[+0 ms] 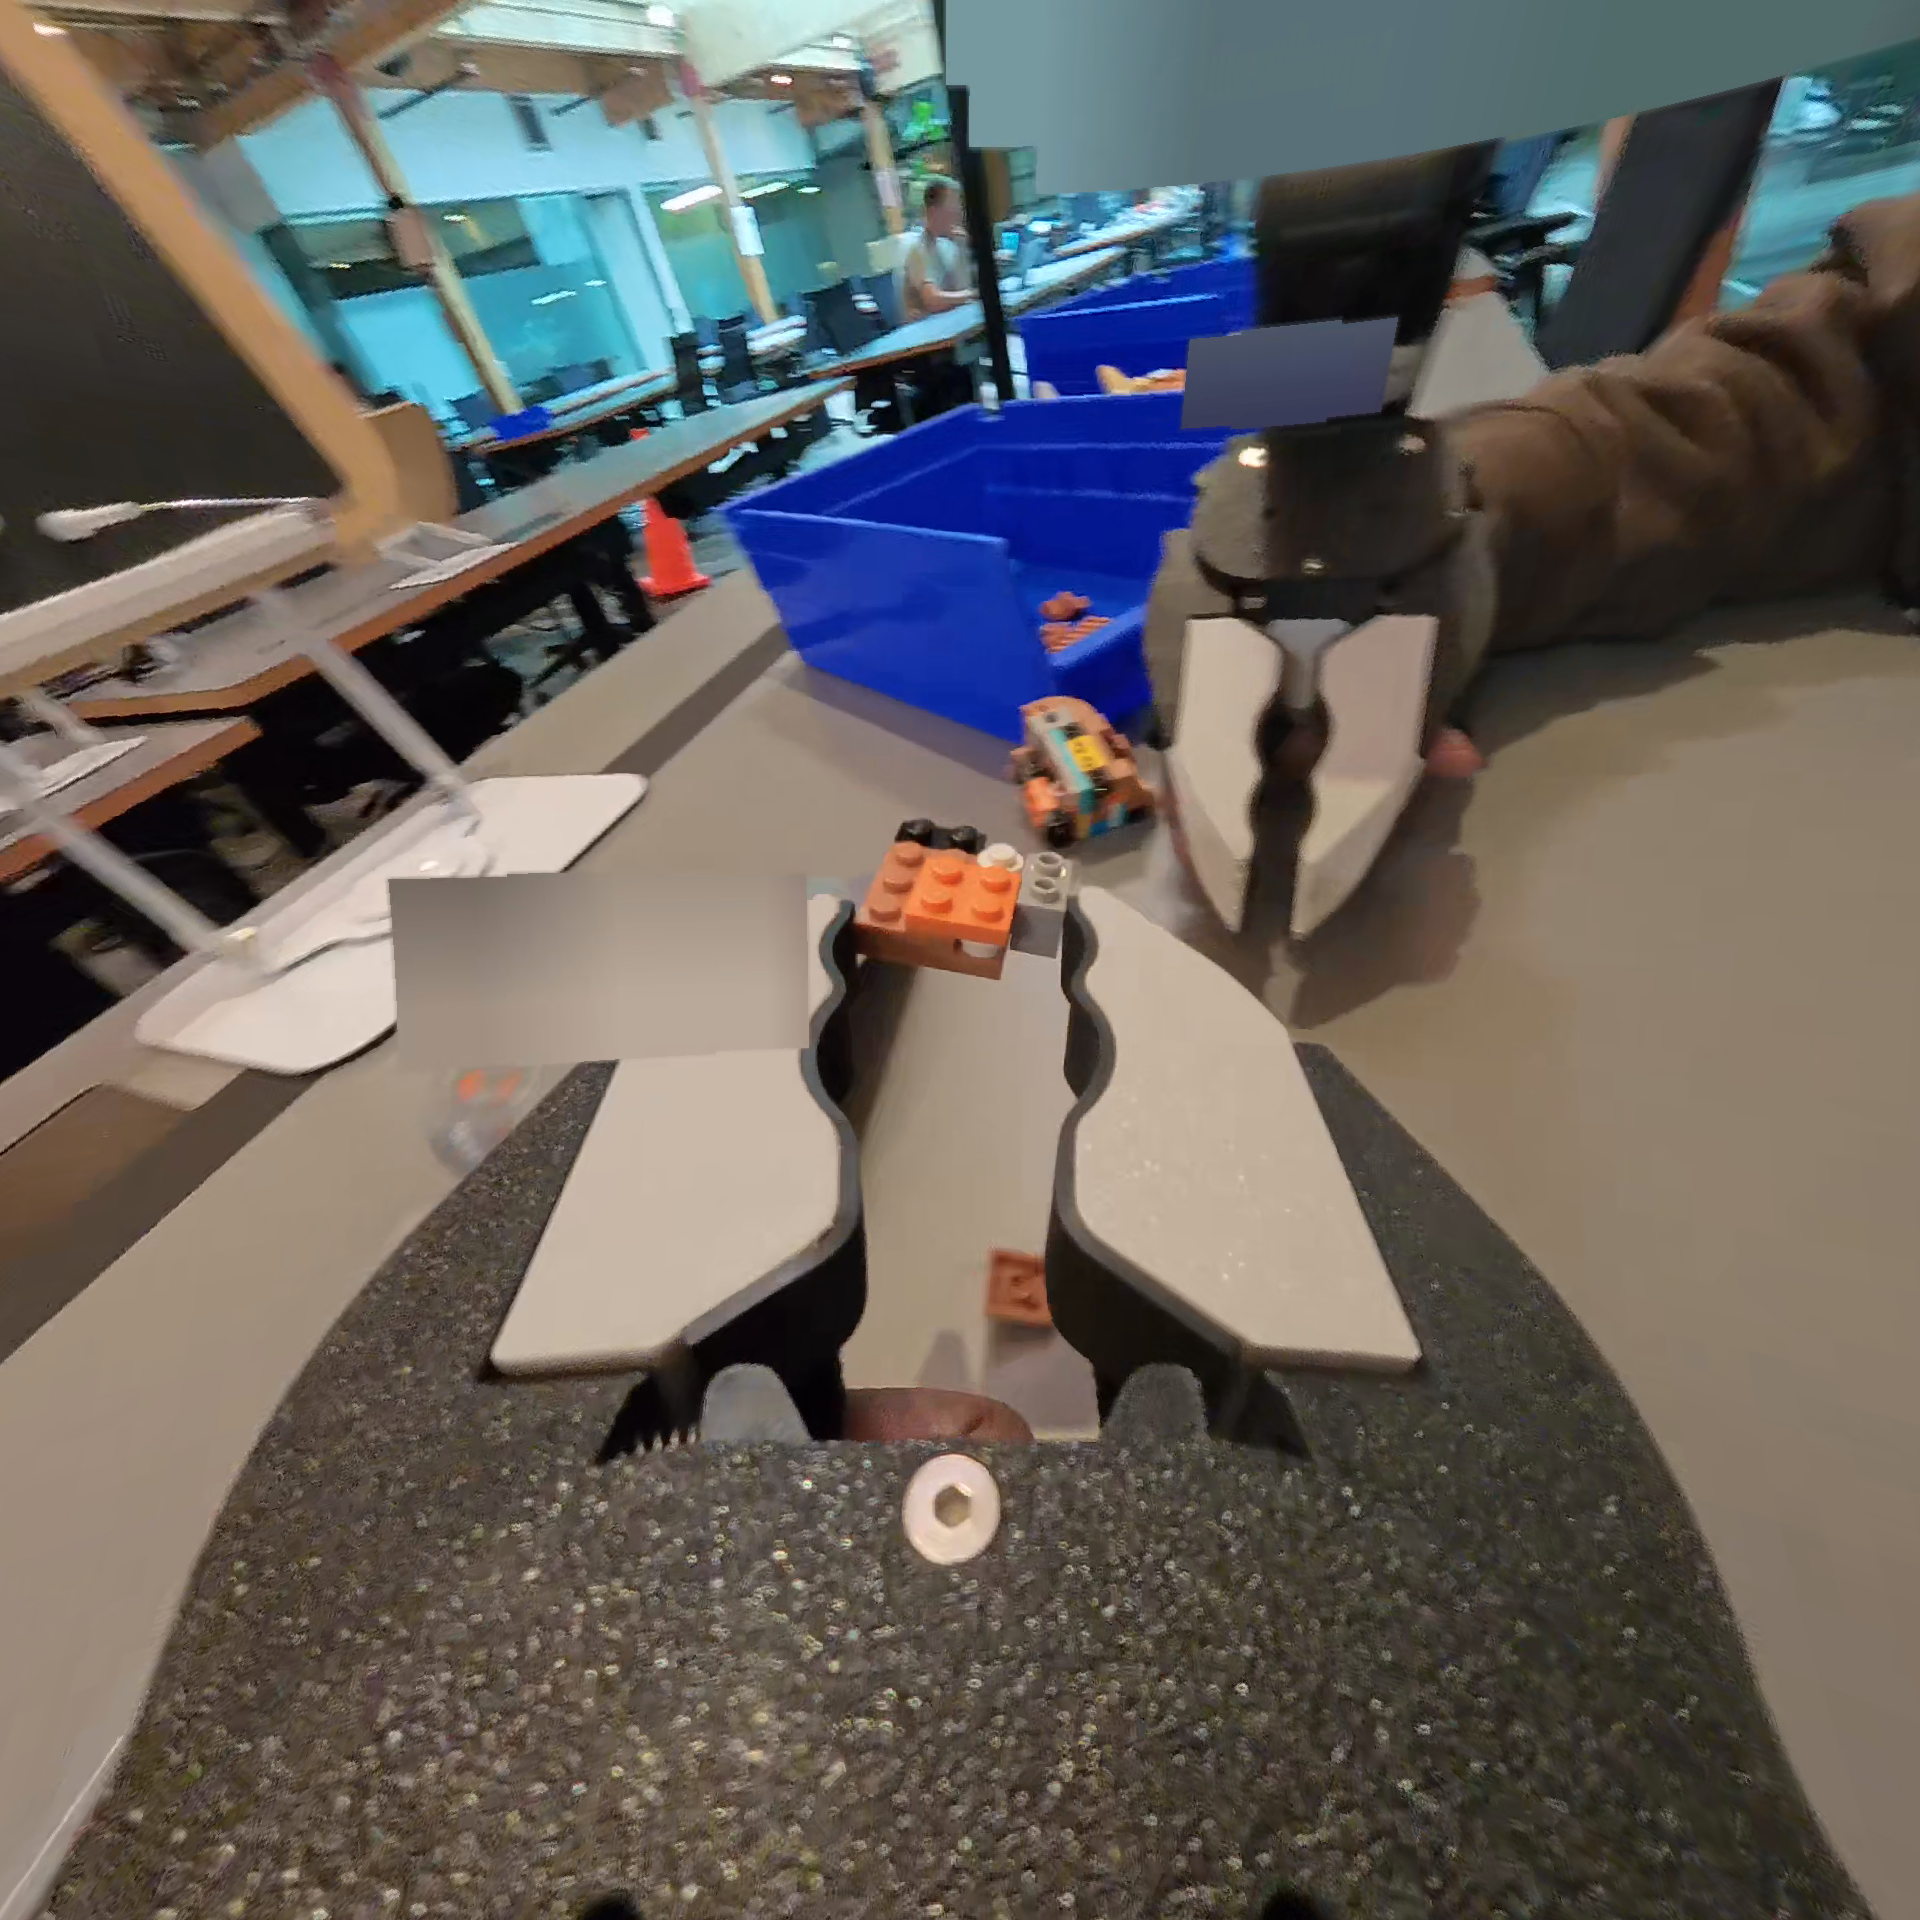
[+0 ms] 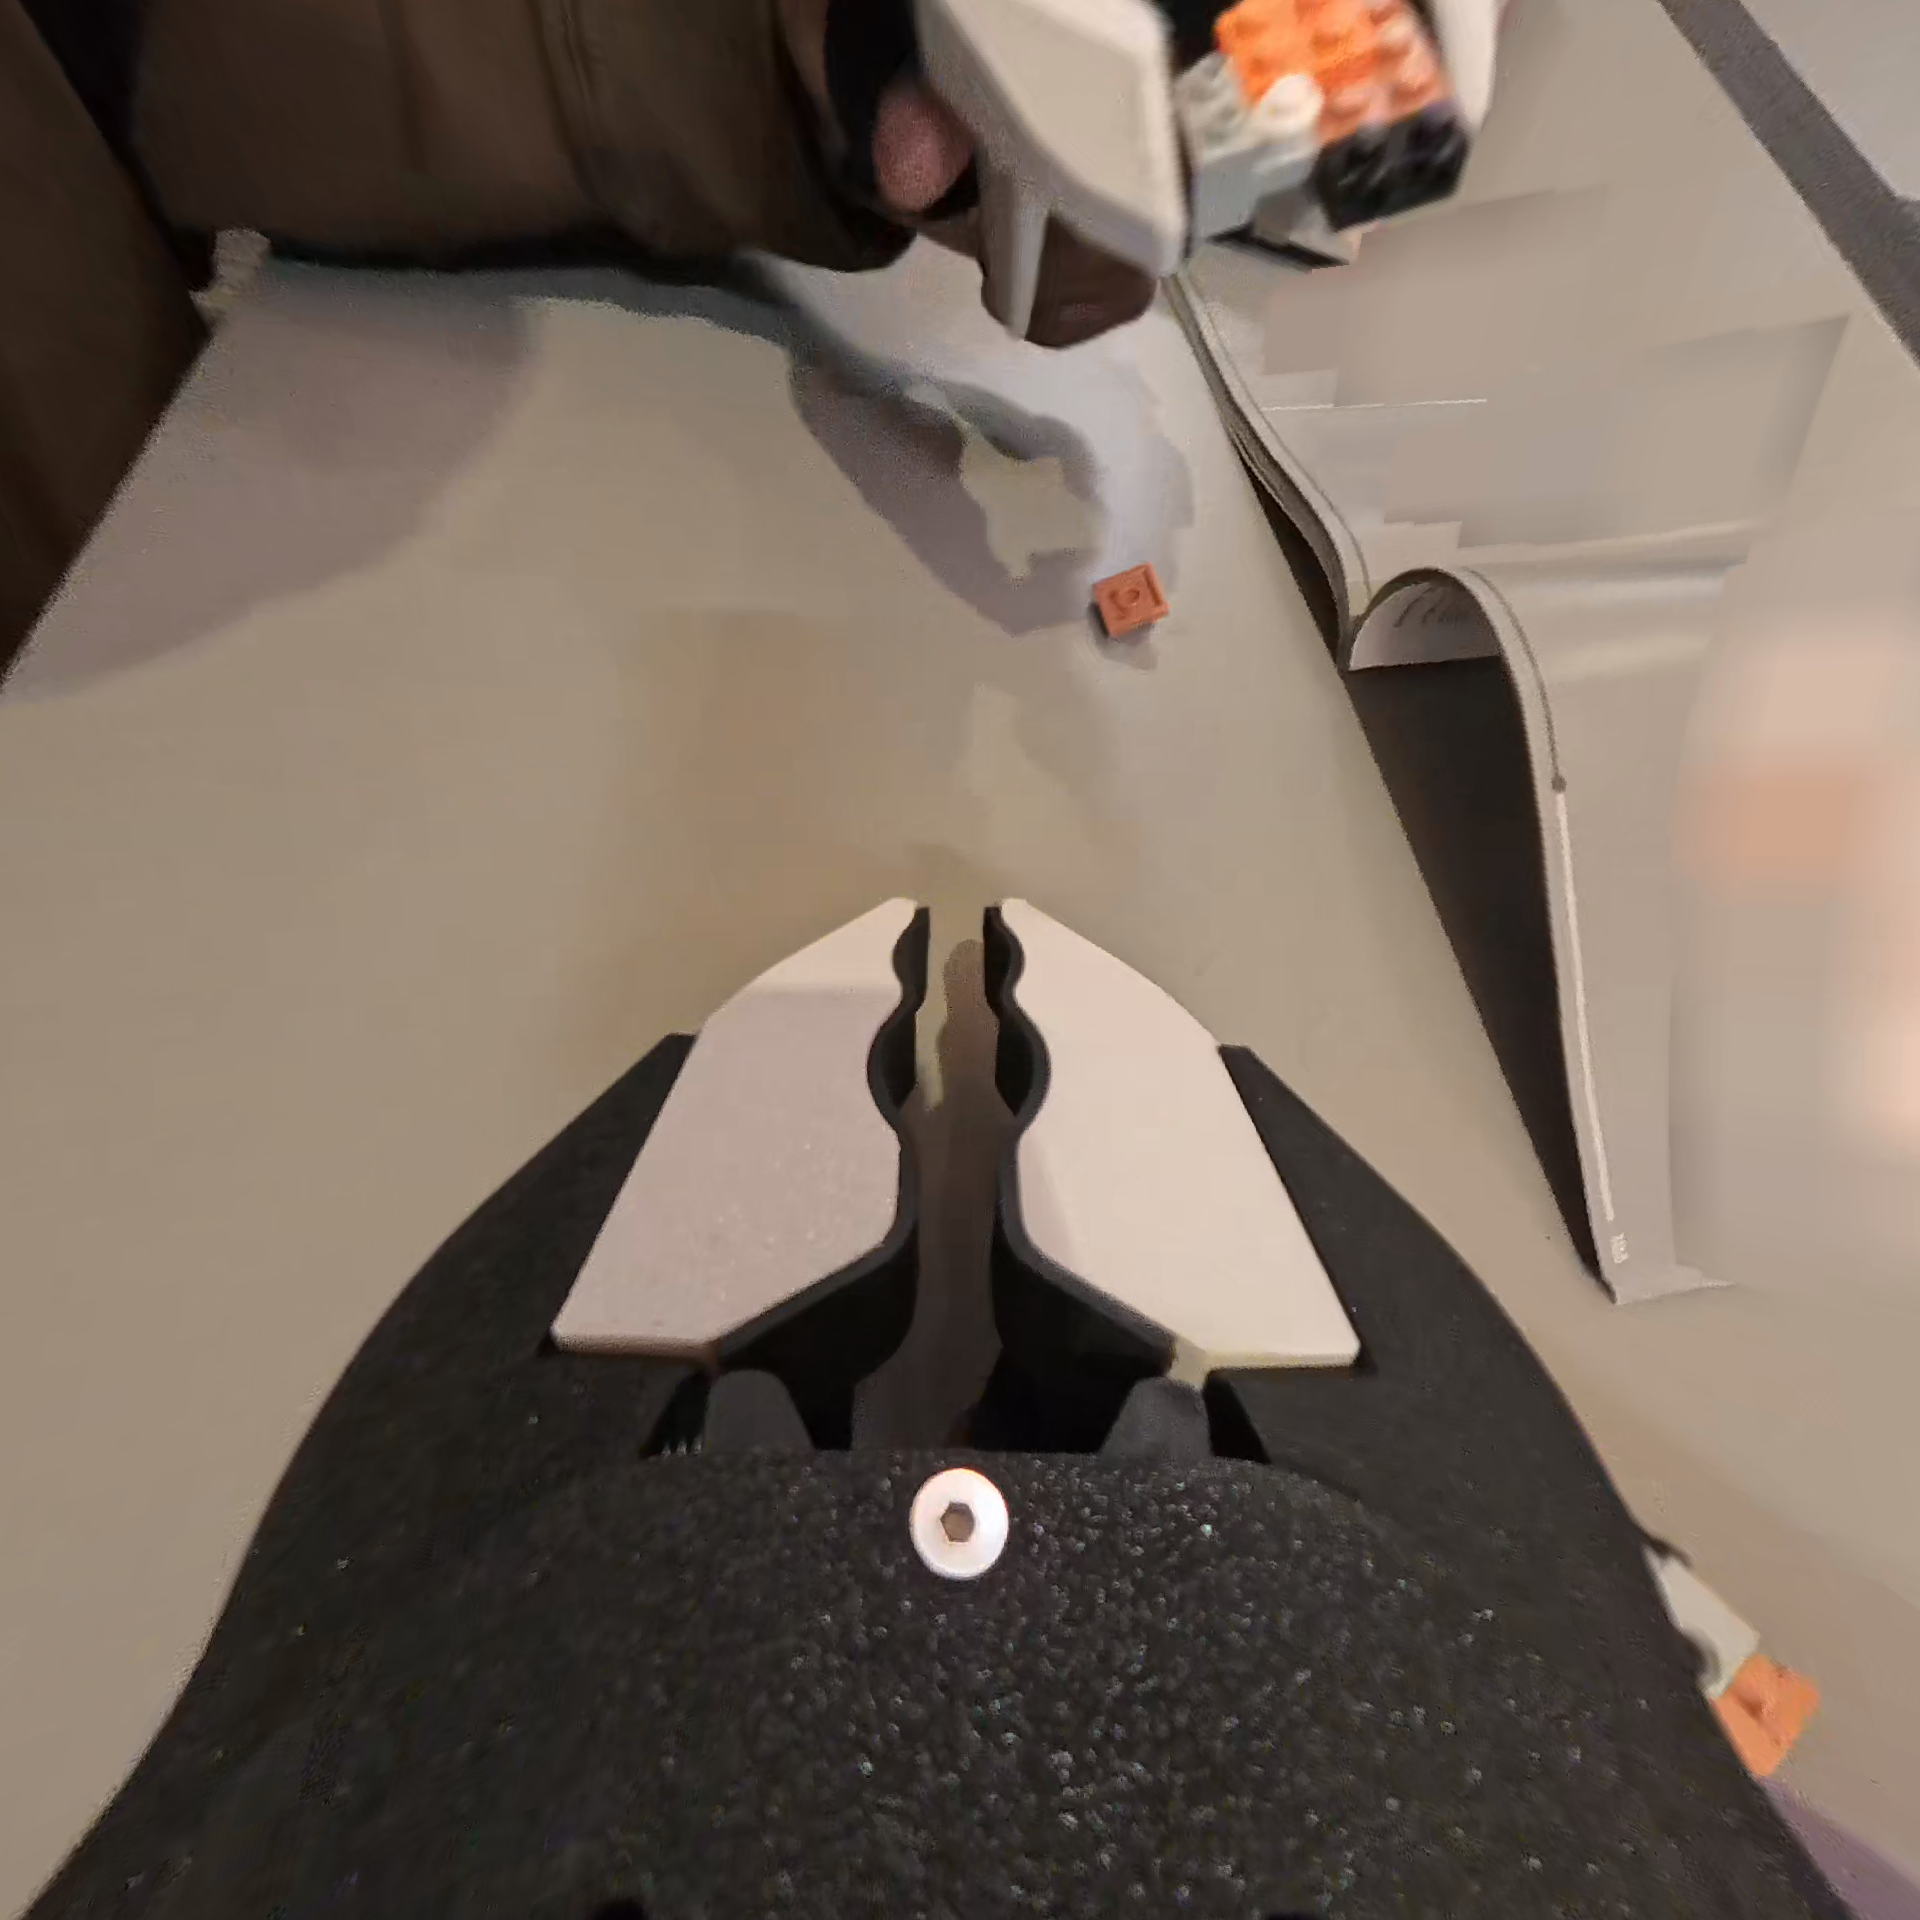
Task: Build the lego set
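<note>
Left gripper point(image 1: 961, 925) has its grey fingers closed on a small lego sub-assembly point(image 1: 951, 902): orange and brown plates stacked over black pieces, with a grey studded brick on its right end. It's held clear of the grey tabletop point(image 1: 1558, 1039), tilted a bit.

Right gripper point(image 2: 951, 914) carries nothing; its fingertips are nearly together with a thin slit between them, pointing down just above the tabletop, right of the left gripper.

A loose small brown square plate point(image 2: 1130, 601) lies flat on the tabletop below the left gripper.

A finished brown and orange lego vehicle point(image 1: 1081, 769) sits farther back, just in front of a blue plastic bin point(image 1: 935, 561) that has a few brown pieces inside.

An open grey booklet point(image 2: 1475, 644) lies on the tabletop, its corner curled up. Another orange-brown piece point(image 2: 1766, 1709) shows at the right wrist view's edge, mostly hidden.
</note>
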